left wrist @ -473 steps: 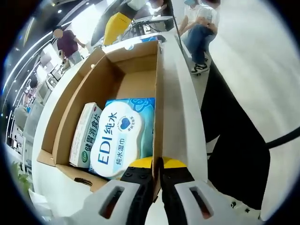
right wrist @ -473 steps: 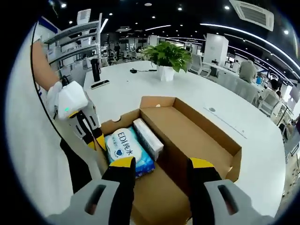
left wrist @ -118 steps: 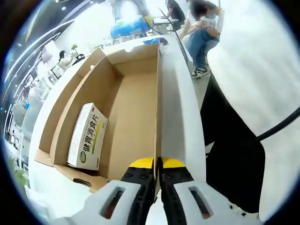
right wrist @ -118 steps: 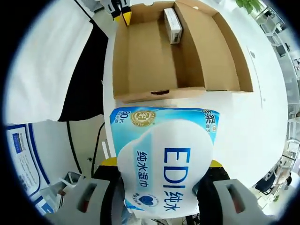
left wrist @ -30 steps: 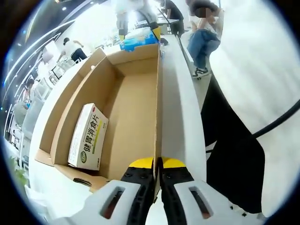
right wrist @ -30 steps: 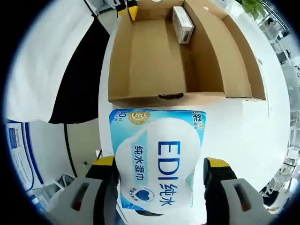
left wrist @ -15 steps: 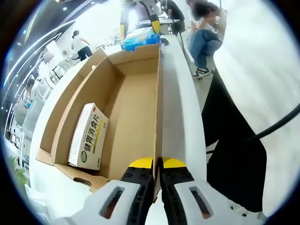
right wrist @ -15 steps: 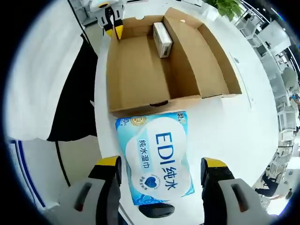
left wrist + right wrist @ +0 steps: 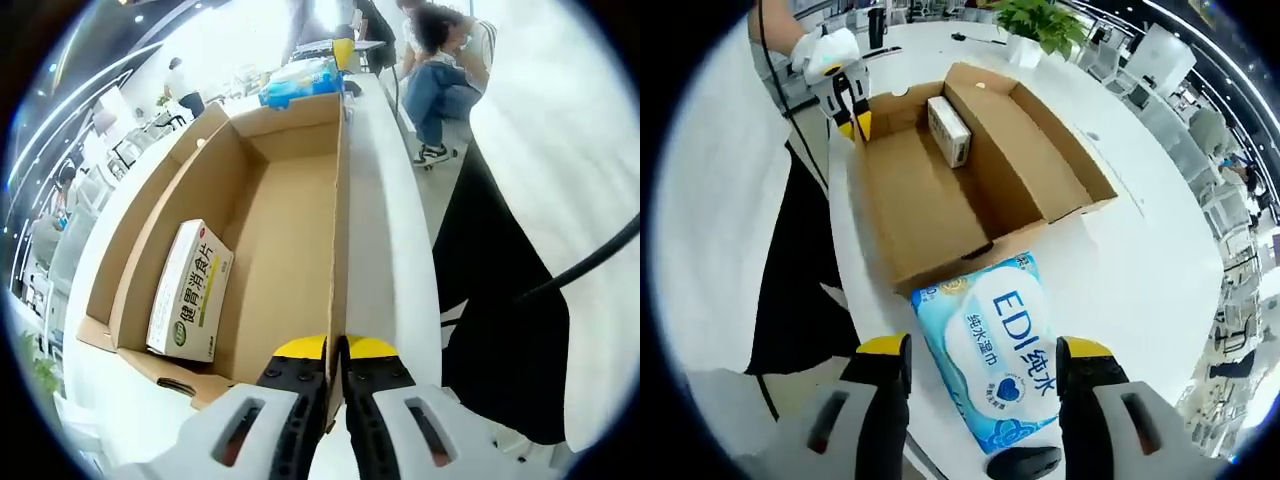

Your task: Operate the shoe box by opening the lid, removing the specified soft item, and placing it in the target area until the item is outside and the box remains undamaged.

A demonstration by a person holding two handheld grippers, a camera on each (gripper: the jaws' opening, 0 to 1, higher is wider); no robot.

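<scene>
The right gripper (image 9: 980, 375) hangs above the table (image 9: 1140, 250) with its yellow-tipped jaws spread wide and nothing between them, the wet-wipe pack (image 9: 1000, 360) lying flat on the table below, just outside the near end wall of the shoe box (image 9: 940, 200) and close to the table's near edge. The left gripper (image 9: 335, 350) is clenched on the box's long side wall at the corner by that same table edge, jaws pressed together on the cardboard, and it appears at the far corner in the right gripper view. The box stands open and looks unharmed, with a small white carton (image 9: 190, 290) left inside against the inner wall. The pack reads as a light, soft, glossy pouch that would dent and could slip under a shallow pinch, so a hold across its narrow width near the middle seems safest if it needs shifting. Compared with a second ago, the right jaws have let go of the pack and lifted away, so it sits smaller and farther below them, while the left gripper's clamp on the wall is unchanged.
</scene>
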